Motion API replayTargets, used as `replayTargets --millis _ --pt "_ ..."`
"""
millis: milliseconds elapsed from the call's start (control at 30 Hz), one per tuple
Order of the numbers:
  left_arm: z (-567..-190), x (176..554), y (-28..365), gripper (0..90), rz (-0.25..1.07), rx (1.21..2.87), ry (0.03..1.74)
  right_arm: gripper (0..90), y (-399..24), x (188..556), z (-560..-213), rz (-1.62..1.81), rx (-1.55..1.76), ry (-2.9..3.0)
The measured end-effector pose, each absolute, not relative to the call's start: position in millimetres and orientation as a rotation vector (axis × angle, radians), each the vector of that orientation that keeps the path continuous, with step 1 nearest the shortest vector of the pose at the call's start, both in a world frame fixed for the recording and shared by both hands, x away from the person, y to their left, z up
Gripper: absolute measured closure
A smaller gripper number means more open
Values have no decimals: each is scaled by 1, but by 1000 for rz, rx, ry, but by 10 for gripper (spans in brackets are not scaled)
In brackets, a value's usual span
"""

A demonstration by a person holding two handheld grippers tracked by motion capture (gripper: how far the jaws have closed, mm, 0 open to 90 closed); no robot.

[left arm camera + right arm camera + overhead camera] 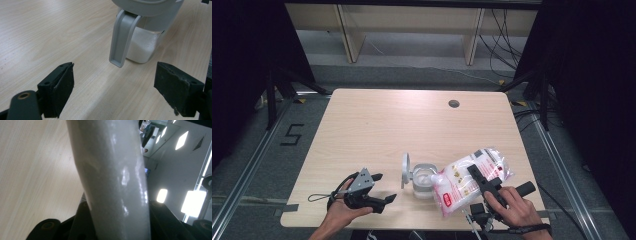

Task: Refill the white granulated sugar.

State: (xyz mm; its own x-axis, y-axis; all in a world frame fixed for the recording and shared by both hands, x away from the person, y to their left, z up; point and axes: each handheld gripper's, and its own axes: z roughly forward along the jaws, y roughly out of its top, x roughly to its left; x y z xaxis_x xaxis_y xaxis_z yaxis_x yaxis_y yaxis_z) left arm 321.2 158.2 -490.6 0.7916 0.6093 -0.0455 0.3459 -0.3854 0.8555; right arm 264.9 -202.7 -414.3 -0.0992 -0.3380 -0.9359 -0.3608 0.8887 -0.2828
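A clear container with white powder in its bottom stands near the table's front edge, its grey flip lid swung open to the left. My right gripper is shut on a plastic bag of white granules and holds it tilted, its low end over the container's mouth. In the right gripper view the bag runs up between the jaws. My left gripper rests open just left of the container, holding nothing. In the left gripper view the container and its hanging lid sit beyond the open gripper.
The wooden table has a round cable hole at its back right. Cables lie on the floor behind the table, and dark stands flank it on both sides. A "5" mark is taped on the floor at left.
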Motion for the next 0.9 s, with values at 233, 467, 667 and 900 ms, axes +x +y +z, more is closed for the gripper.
replayTargets --millis 233,467,667,900 --pt "-491 321 157 158 330 2000 723 725 -208 266 -413 91 -497 1718" --pt "-491 321 157 158 324 2000 720 726 -206 264 -414 44 -512 1696" --pt "-491 321 158 158 332 2003 717 726 -202 263 -412 35 -538 1689" --pt "-491 321 158 158 331 2001 718 730 -211 271 -414 161 -442 1768"
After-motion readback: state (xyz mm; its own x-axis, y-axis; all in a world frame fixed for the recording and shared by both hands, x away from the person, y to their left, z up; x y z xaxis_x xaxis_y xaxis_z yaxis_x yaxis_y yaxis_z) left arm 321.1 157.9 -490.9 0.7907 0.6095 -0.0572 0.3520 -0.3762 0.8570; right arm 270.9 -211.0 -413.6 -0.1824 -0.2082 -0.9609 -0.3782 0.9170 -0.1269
